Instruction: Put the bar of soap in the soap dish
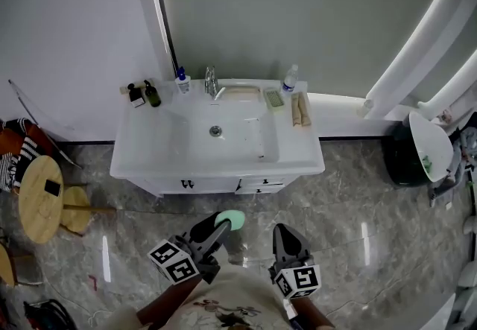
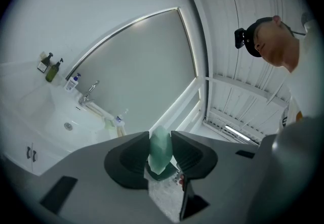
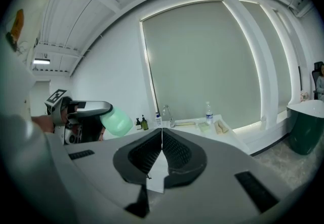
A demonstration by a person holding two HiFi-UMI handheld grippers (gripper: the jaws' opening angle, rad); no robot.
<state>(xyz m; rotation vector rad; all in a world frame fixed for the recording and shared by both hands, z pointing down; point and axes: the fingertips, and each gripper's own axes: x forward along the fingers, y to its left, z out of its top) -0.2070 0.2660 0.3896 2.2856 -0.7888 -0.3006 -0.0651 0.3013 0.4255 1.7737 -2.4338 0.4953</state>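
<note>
Left gripper [image 2: 161,136] is clamped on the pale green bar of soap [image 2: 160,153], which stands on edge between the two black jaws and pokes out past the tips. It's held low over the glossy grey marble floor [image 1: 358,194], well short of the white sink vanity [image 1: 149,146]. The small light green ribbed soap dish [image 1: 274,98] sits at the back of the counter, between the chrome faucet [image 1: 211,81] and a clear water bottle [image 1: 290,79]. Right gripper [image 3: 161,139] has its jaws pressed together with nothing in them.
</note>
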